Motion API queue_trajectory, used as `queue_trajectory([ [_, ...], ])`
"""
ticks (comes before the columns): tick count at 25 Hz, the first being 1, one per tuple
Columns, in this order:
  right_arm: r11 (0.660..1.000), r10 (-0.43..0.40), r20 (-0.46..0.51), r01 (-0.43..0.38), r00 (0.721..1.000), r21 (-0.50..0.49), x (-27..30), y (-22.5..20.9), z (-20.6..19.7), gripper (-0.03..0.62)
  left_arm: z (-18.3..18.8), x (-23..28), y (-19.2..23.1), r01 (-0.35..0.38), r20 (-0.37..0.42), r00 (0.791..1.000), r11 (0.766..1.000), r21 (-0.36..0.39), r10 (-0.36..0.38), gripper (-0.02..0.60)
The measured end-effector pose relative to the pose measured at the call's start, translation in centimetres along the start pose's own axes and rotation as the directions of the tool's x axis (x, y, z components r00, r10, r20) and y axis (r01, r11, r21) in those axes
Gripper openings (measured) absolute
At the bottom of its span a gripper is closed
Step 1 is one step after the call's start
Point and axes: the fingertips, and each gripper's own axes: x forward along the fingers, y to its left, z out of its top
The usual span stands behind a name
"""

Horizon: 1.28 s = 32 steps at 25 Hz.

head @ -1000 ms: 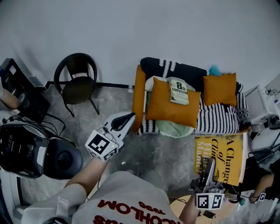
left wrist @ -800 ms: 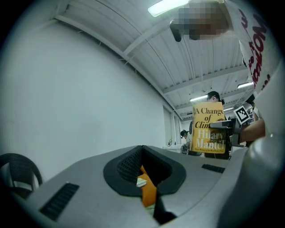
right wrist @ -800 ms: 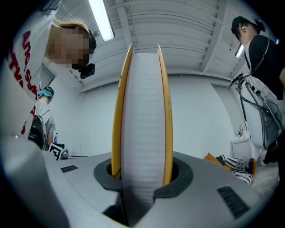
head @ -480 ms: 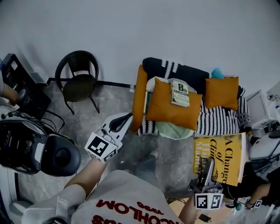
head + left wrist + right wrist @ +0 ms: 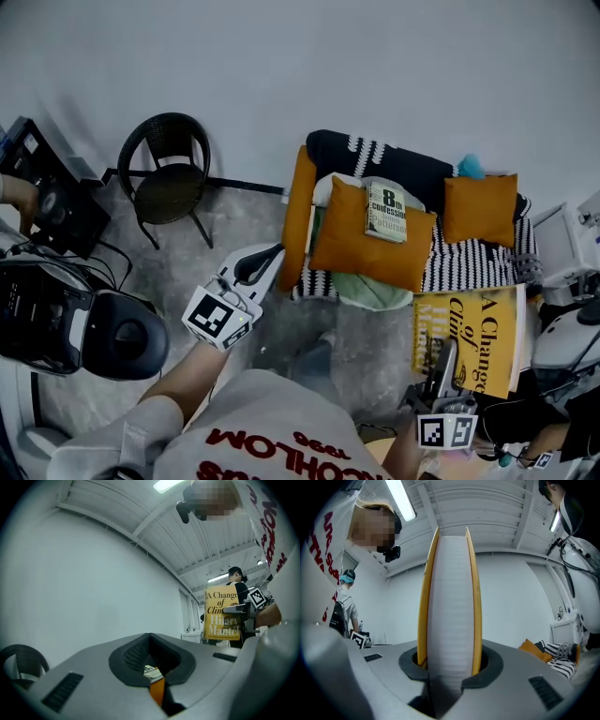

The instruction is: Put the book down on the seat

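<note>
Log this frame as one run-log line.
right gripper: shut on yellow book | left gripper: shut, empty | sofa: 8th Confession book on orange cushion | step: yellow book not yet on sofa

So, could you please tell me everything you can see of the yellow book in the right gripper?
The yellow book is closed and thick, with black and white lettering and a pale page block between yellow covers. The right gripper clamps it across both covers near one edge. It hangs in the air near the striped sofa, touching nothing else.
</note>
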Motion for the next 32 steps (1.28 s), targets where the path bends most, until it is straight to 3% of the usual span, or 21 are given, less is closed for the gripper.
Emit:
queue_trajectory([
  [18,0.994,0.097,0.001,-0.097,0.995,0.042,11.7,-9.1,-1.6,0.156,-0.6,11.5,1.6,-0.062,0.002,0.998,0.997,0.043,0.062,0.006],
  [22,0.988,0.133,-0.007,-0.132,0.991,0.074,15.3,-11.9,-2.0,0.156,-0.9,14.5,2.0,-0.094,-0.015,0.995,0.993,0.077,0.095,0.006],
  [32,0.973,0.205,-0.032,-0.201,0.978,0.110,23.1,-18.3,-2.6,0.156,-1.2,21.8,3.4,-0.178,-0.002,0.984,0.981,0.073,0.179,0.006],
])
